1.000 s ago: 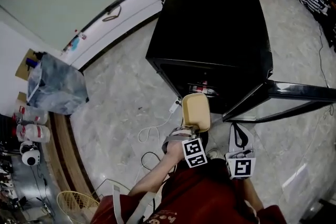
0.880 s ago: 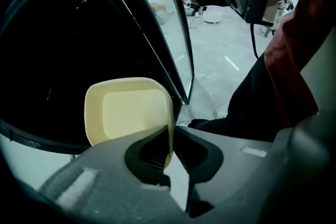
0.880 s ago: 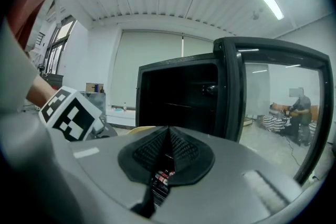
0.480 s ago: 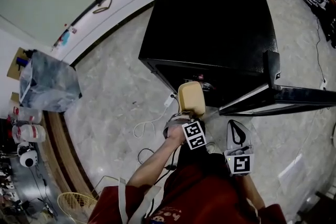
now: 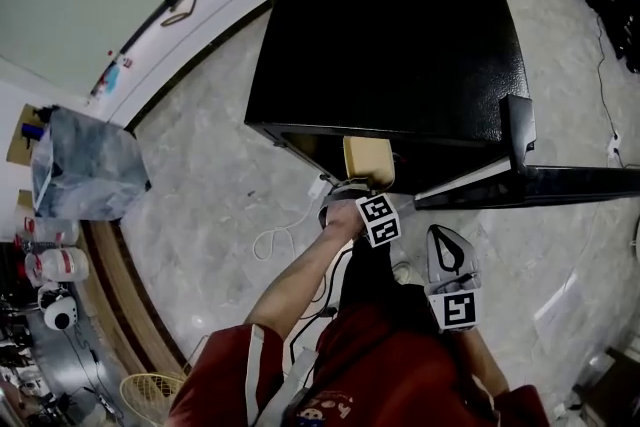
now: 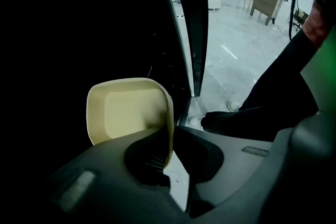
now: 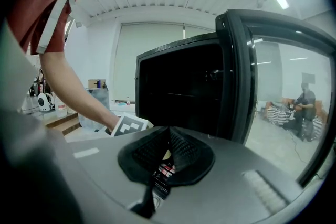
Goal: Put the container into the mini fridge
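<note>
A cream rectangular container (image 5: 367, 160) hangs at the mouth of the black mini fridge (image 5: 390, 35), its far end under the fridge's top edge. My left gripper (image 5: 365, 188) is shut on the container's near rim. In the left gripper view the container (image 6: 126, 110) sits before the dark fridge inside, with the jaws (image 6: 169, 136) pinching its right wall. The fridge door (image 5: 560, 183) stands swung out to the right. My right gripper (image 5: 449, 265) hangs back near the door, shut and holding nothing; the right gripper view shows its pads (image 7: 176, 150) together, facing the fridge (image 7: 178, 86).
A white cable (image 5: 290, 235) lies on the marble floor left of the fridge. Further left is a grey plastic bag (image 5: 85, 165), with a wicker basket (image 5: 150, 393) at the bottom left. Red cans (image 7: 164, 170) show inside the fridge. A person (image 7: 304, 107) sits far right.
My left gripper has carried the container forward and down, from in front of the fridge to its opening. The right gripper has hardly shifted.
</note>
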Demonstrator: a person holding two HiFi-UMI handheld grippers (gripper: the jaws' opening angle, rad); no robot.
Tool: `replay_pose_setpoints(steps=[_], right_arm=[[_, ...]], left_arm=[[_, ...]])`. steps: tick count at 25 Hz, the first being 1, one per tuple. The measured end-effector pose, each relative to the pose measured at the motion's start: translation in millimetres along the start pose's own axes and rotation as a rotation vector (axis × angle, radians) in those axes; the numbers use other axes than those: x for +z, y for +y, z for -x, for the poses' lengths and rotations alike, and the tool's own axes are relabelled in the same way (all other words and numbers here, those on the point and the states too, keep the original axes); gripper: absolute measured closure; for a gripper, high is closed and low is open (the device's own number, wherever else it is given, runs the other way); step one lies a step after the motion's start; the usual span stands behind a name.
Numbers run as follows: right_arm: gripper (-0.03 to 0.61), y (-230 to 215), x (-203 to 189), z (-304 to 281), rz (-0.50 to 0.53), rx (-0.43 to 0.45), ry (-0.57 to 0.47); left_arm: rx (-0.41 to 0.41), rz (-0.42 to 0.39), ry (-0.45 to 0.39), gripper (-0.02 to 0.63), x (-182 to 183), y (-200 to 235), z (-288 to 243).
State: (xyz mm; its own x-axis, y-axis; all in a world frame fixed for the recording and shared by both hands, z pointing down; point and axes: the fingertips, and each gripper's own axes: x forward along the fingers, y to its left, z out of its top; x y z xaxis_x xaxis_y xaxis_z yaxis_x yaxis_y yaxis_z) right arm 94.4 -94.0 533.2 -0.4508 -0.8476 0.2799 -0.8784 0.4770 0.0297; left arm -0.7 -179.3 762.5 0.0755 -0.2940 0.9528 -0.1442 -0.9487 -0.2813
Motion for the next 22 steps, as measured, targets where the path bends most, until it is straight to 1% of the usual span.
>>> replay_pose_setpoints(steps=[2, 6, 11, 17, 22], right_arm=[[0.578, -3, 0, 0, -0.001, -0.012, 0.003], [0.578, -7, -1, 3, 0.002, -0.031, 0.003], [0.578, -14, -7, 9, 0.014, -0.05, 0.025], [0.578, -18, -12, 12, -0.001, -0.074, 0.037], [0.578, -23, -11, 15, 0.003, -0.094, 0.034]], left_arm=[[0.008, -0.011, 0.012, 0.591, 2, 13, -11], [0.0, -0.01, 0.037, 0.589, -1, 29, -27], [0.006, -0.066, 0.077, 0.583, -2, 44, -42], [0.055, -0.102, 0.108, 0.583, -7, 68, -55], [0.104, -0.112, 0.099, 0.58, -7, 90, -60]])
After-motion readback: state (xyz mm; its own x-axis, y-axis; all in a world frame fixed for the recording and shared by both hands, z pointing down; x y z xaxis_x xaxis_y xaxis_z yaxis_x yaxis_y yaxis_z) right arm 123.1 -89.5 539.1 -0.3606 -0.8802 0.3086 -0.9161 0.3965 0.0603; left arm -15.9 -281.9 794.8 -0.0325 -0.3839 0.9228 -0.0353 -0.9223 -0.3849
